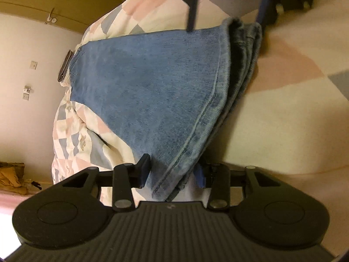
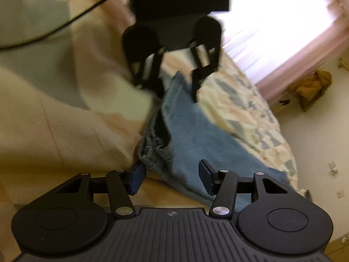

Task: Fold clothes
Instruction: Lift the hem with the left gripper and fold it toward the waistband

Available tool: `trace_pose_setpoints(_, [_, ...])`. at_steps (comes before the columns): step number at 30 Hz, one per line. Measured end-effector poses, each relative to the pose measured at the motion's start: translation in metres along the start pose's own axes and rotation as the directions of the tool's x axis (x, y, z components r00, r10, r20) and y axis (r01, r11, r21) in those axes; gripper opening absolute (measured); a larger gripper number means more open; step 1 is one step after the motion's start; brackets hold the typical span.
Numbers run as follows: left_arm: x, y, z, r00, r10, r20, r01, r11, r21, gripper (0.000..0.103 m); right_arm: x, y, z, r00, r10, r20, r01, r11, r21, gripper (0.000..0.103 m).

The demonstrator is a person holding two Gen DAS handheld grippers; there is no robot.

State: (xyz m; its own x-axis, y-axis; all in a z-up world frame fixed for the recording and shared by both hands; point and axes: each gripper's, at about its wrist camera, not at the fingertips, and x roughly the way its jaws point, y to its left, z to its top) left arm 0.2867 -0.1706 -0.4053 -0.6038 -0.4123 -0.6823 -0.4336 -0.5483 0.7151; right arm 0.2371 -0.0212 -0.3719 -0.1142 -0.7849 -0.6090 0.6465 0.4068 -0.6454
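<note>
Jeans point(image 1: 152, 83) lie folded on the quilted bed point(image 1: 294, 113). Your left gripper point(image 1: 172, 174) has jaws spread around the near hem, right gripper point(image 2: 171, 180) likewise spread at the other corner. Close both evenly on all layers before lifting.

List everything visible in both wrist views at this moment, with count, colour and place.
jeans: one, blue denim, folded, lying on the quilt between both grippers.
quilt: one, cream with pink and grey patches, covering the bed.
curtain: one, pink, backlit, beyond the bed.
cable: one, black, across the quilt.
yellow cloth: one heap, mustard, by the curtain.
left gripper: black, blue pads, jaws apart around a denim edge.
right gripper: black, blue pads, jaws apart around the opposite denim edge.
</note>
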Motion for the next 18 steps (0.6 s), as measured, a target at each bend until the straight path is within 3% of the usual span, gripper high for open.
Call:
trace_pose_setpoints(4, [0.005, -0.009, -0.003, 1.000, 0.009, 0.009, -0.010, 0.999, 0.037, 0.035, 0.022, 0.008, -0.003, 1.000, -0.020, 0.009, 0.020, 1.000, -0.020, 0.052])
trace_pose_setpoints(6, [0.007, -0.014, -0.005, 1.000, 0.022, 0.009, -0.022, 0.997, 0.072, 0.024, 0.029, 0.007, -0.005, 1.000, -0.021, 0.023, 0.021, 1.000, -0.020, 0.049])
trace_pose_setpoints(7, [0.007, -0.012, -0.004, 1.000, 0.022, 0.008, -0.023, 0.997, 0.071, 0.023, 0.033, 0.005, -0.006, 0.999, -0.015, 0.029, 0.015, 1.000, -0.018, 0.043])
trace_pose_setpoints(9, [0.005, -0.004, 0.001, 1.000, 0.014, 0.002, -0.014, 0.999, 0.041, 0.021, 0.035, -0.008, -0.009, 1.000, -0.002, 0.025, 0.001, 1.000, 0.024, 0.012])
trace_pose_setpoints(14, [-0.017, 0.027, 0.016, 1.000, 0.018, -0.015, -0.019, 0.998, -0.060, 0.021, 0.016, -0.050, -0.009, 0.997, 0.039, 0.061, -0.048, 0.987, 0.153, 0.007])
trace_pose_setpoints(18, [-0.033, 0.067, 0.032, 0.999, 0.026, -0.024, -0.028, 0.993, -0.115, 0.021, -0.005, -0.109, -0.012, 0.988, 0.111, 0.111, -0.145, 0.917, 0.372, 0.007])
